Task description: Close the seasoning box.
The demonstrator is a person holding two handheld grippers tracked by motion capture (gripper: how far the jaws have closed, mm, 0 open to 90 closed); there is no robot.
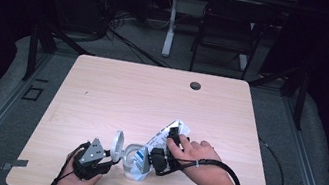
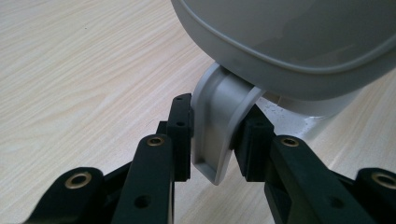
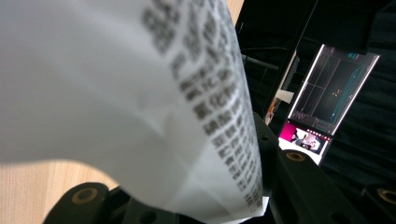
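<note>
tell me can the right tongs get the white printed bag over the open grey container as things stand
Probably yes: the right tongs grip the white printed bag, tilted with its lower end at the open grey plastic container, which the left tongs steady by its lid hinge.

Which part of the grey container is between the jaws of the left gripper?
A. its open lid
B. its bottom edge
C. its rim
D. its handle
D: in the left gripper view the pads of the left gripper press on both sides of the curved grey handle of the container, below its rim.
</note>
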